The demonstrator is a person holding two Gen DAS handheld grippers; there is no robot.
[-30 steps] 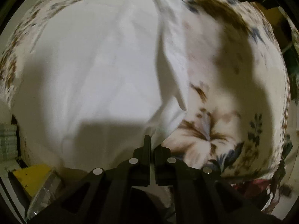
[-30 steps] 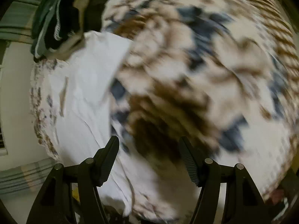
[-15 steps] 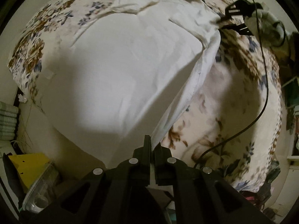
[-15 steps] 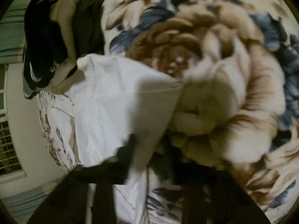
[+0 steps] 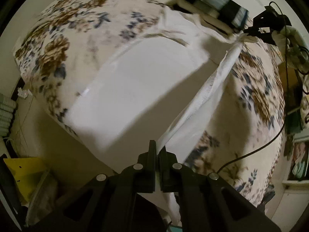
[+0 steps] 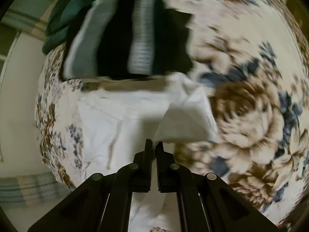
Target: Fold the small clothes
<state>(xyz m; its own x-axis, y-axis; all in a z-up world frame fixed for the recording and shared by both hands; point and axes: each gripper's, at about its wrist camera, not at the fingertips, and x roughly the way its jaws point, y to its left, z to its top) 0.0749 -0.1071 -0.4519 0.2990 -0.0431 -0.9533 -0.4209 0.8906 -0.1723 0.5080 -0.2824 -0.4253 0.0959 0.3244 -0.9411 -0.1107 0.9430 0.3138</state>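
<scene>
A white garment [image 5: 139, 89] lies spread on the flowered bedspread [image 5: 58, 44]. My left gripper [image 5: 157, 147] is shut on one corner of its edge, and that edge stretches taut up and to the right toward my other gripper [image 5: 249, 31], seen small at the top right. In the right wrist view my right gripper [image 6: 154, 145] is shut on a lifted corner of the same white garment [image 6: 185, 121], which folds over above the flat part [image 6: 100, 127].
A pile of dark, grey and green clothes [image 6: 123, 34] lies at the far end of the bed. A black cable [image 5: 278, 131] runs across the bedspread on the right. A yellow box [image 5: 25, 174] and a clear bag sit on the floor at lower left.
The right gripper went from open over the bedspread to shut on the garment's corner. Both grippers have risen, lifting one edge of the white garment and pulling it taut.
</scene>
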